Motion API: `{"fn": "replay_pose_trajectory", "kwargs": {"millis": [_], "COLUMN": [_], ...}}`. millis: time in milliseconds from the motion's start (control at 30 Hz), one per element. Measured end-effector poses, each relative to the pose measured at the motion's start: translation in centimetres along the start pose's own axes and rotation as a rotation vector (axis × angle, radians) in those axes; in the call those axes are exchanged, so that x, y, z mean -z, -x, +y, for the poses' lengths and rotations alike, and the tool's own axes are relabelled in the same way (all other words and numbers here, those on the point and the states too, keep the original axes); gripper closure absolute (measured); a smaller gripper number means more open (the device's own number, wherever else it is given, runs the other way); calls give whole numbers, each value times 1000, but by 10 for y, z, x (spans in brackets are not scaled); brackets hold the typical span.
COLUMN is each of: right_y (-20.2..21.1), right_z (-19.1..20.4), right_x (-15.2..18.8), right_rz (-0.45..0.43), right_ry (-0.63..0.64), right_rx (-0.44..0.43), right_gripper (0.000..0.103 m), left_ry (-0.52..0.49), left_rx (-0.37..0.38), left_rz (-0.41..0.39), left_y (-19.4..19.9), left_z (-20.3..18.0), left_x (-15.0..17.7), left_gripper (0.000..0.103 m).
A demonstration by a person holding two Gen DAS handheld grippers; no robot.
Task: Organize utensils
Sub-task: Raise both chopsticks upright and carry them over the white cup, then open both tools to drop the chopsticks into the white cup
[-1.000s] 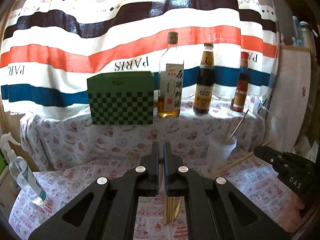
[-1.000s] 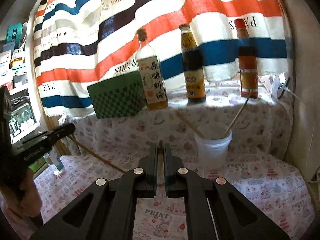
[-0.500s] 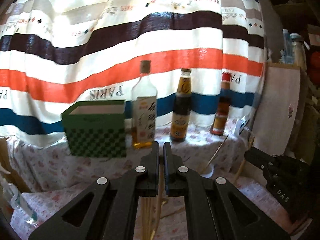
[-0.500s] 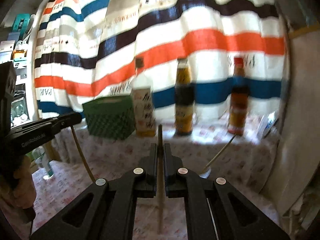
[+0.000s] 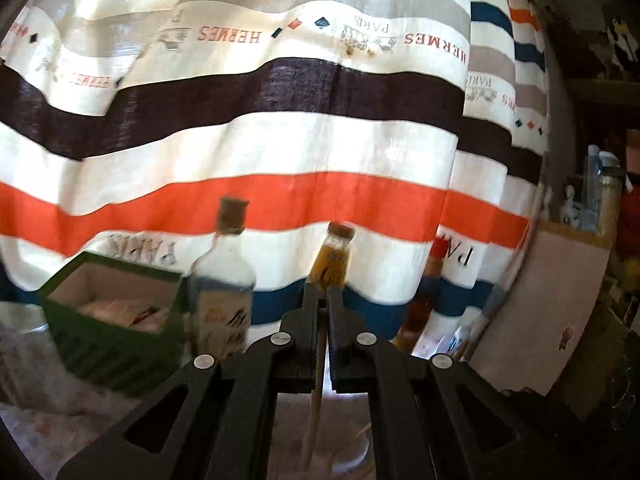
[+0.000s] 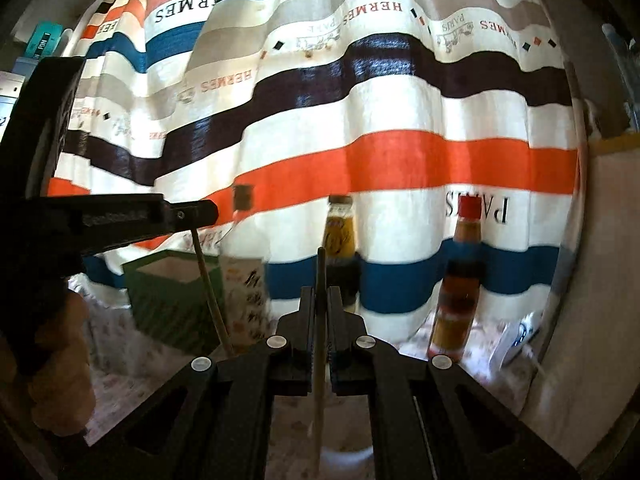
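My left gripper (image 5: 322,295) is shut on a wooden chopstick (image 5: 316,392) that hangs down between its arms. In the right wrist view the same left gripper (image 6: 200,211) reaches in from the left, its chopstick (image 6: 210,292) dangling steeply. Held by a hand (image 6: 60,380), it is up at bottle-top level. My right gripper (image 6: 321,292) is shut on another chopstick (image 6: 319,380), which stands nearly upright and pokes above the fingertips. A white cup (image 6: 346,454) sits low between the right gripper's arms. The cup (image 5: 352,458) shows blurred in the left wrist view.
On the ledge behind stand a clear corked bottle (image 5: 224,292), a dark sauce bottle (image 6: 340,240) and a red-capped bottle (image 6: 460,280). A green checkered box (image 5: 116,320) sits at the left. A striped curtain (image 5: 280,120) hangs behind, and a wall panel (image 5: 552,312) closes the right.
Both grippers have risen, each still shut on its chopstick. The chopsticks now hang near upright, and the table and cup have dropped to the bottom of both views.
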State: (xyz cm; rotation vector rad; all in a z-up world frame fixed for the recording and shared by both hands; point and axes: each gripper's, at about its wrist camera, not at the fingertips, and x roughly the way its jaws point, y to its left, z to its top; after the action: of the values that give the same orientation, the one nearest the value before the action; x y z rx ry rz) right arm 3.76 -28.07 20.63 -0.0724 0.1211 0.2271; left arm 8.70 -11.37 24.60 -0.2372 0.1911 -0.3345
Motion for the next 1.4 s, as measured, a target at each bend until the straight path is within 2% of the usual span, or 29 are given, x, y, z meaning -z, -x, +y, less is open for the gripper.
{"fn": "replay_pose_trajectory", "kwargs": {"millis": [67,200,333,500,600,733,800,900,1000,1100,1200,1267,1333,1400], "right_y": [-8,-32,-54,-68,-65,-52,-50,-52,-53,-59,-70,-76,-76,-73], "right_z": [-4,-18,-32,-46,-53,-59,-57,-46,-36,-42,-55,-60,-60,-57], "right_x": [-3,5,23,43,42,21,15,21,37,54,67,73,76,77], "right_rz": [-10,1,22,61,31,-46,-57,-19,9,61,134,178,188,190], "right_ry": [-4,-72,-140,-181,-196,-203,-184,-112,-53,-92,-164,-197,-196,-185], "right_rx": [13,11,42,56,63,71,75,80,60,40,13,-10,-17,-15], "right_gripper": [97,97,97,97,97,97,97,97,97,97,97,97,97,97], "left_ry": [-9,-36,29,19,46,62,61,3,-4,-10,2,-17,-48,-58], "left_rx": [56,72,96,77,90,116,114,118,152,134,158,144,128,120], "left_rz": [-15,-37,30,97,121,175,192,200,235,236,256,250,229,177], "left_y": [-12,-34,-59,-79,-86,-91,-89,-81,-81,-82,-78,-70,-59,-43], "left_z": [0,-1,13,25,31,31,29,22,24,30,39,41,42,48], "left_x": [2,10,31,56,60,66,72,82,88,93,94,91,86,80], "left_gripper": [100,100,100,100,100,100,100,100,100,100,99,92,66,54]}}
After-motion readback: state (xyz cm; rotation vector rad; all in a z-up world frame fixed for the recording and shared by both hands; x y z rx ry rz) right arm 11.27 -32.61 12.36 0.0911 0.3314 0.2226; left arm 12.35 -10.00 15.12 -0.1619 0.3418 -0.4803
